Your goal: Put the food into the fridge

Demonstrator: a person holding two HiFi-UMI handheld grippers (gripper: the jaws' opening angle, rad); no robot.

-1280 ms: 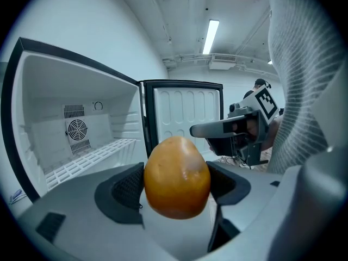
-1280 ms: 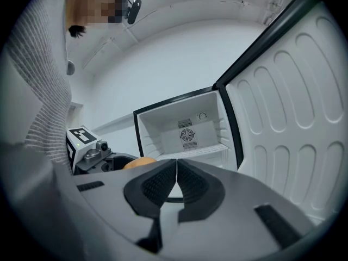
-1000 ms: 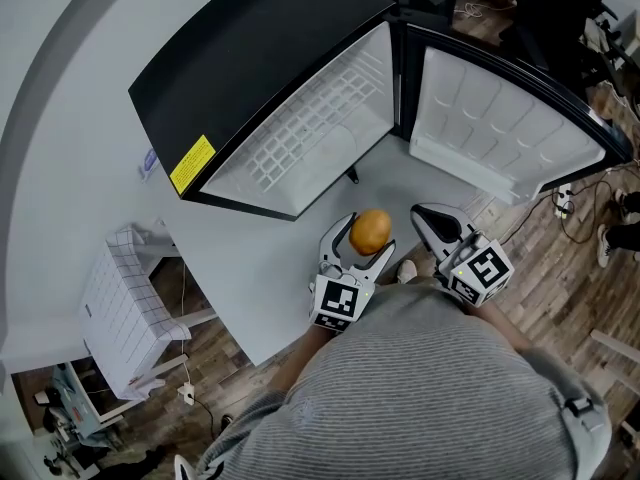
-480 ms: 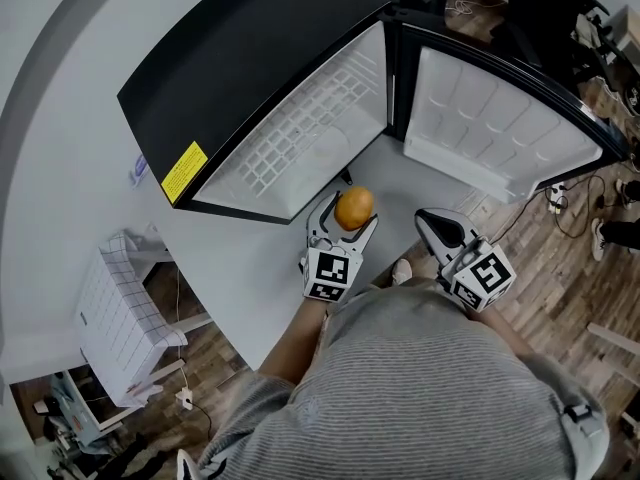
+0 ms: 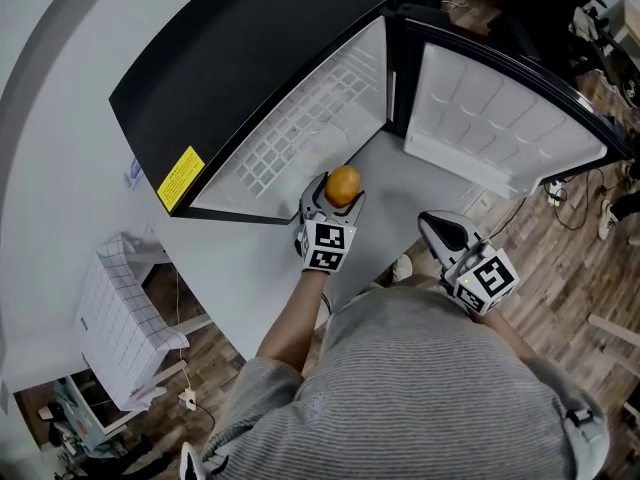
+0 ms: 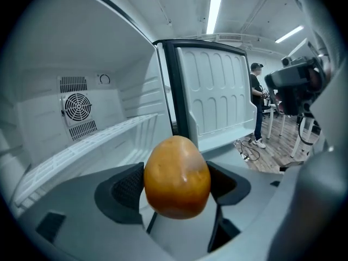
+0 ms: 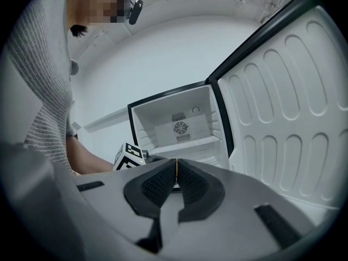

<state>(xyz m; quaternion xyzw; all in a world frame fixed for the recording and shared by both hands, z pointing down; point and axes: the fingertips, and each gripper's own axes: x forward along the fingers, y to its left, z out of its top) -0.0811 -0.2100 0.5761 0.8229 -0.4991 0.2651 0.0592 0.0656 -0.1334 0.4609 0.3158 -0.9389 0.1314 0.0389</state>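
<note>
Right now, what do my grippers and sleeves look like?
The left gripper and right gripper each have a pale grey body, black textured pads and a white cube with black square markers. You wear a grey, finely striped short-sleeved top.

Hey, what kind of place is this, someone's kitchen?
Probably a lab or test workspace, not a home kitchen: the open fridge looks empty, loose cables trail over the wood floor, and strip lights run along the ceiling.
</note>
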